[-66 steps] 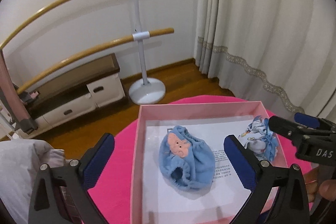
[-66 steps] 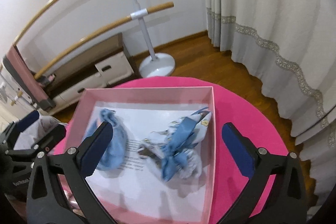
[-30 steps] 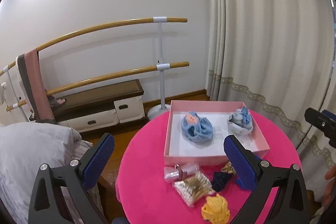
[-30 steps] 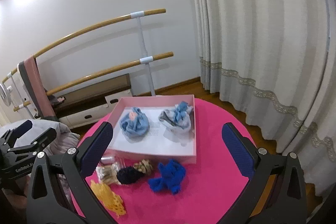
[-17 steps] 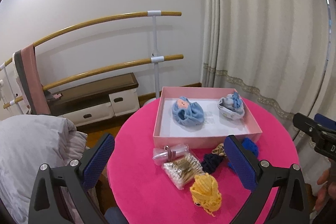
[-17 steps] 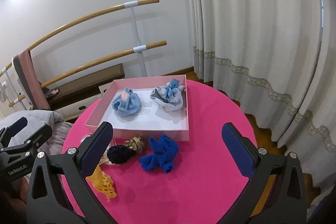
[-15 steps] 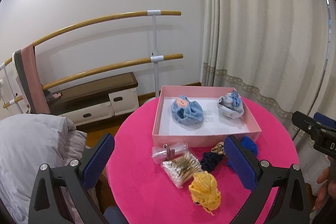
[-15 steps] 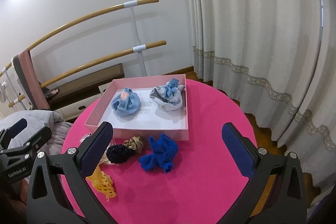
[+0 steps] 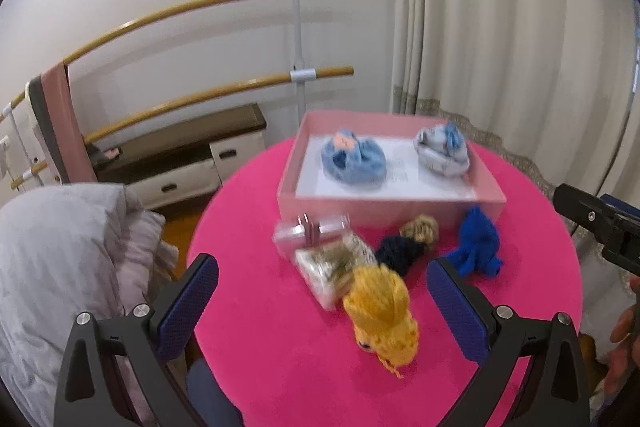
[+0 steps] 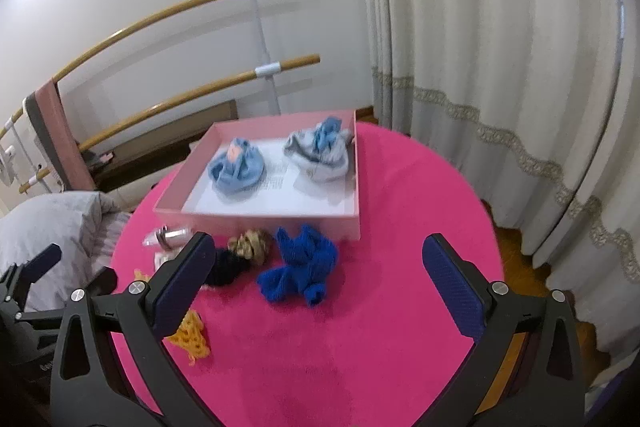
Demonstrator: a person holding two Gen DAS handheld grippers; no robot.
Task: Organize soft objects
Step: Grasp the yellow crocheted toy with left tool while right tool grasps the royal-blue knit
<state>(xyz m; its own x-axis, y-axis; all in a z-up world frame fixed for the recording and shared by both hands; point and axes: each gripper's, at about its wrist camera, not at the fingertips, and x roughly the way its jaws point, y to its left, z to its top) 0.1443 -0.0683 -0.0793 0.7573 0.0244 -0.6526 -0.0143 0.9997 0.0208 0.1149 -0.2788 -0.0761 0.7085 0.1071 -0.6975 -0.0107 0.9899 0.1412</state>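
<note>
A pink box (image 9: 384,205) (image 10: 256,217) on the round pink table holds a light blue soft piece (image 9: 354,163) (image 10: 238,169) and a grey-blue one (image 9: 442,149) (image 10: 320,151). In front of it lie a yellow knit piece (image 9: 382,311) (image 10: 190,337), a dark navy piece (image 9: 400,253) (image 10: 228,269), a tan scrunchie (image 9: 422,229) (image 10: 252,243) and a royal blue piece (image 9: 478,249) (image 10: 300,263). My left gripper (image 9: 322,307) is open and empty above the yellow piece. My right gripper (image 10: 318,287) is open and empty above the royal blue piece.
A clear tube (image 9: 312,229) and a clear packet (image 9: 332,263) lie left of the soft pieces. A wooden double barre (image 9: 296,75), a low cabinet (image 9: 180,155) and grey bedding (image 9: 60,251) stand to the left. Curtains (image 10: 500,67) hang on the right.
Both grippers have pulled back from the box, then moved closer and lower over the loose pieces on the table. Both stay open.
</note>
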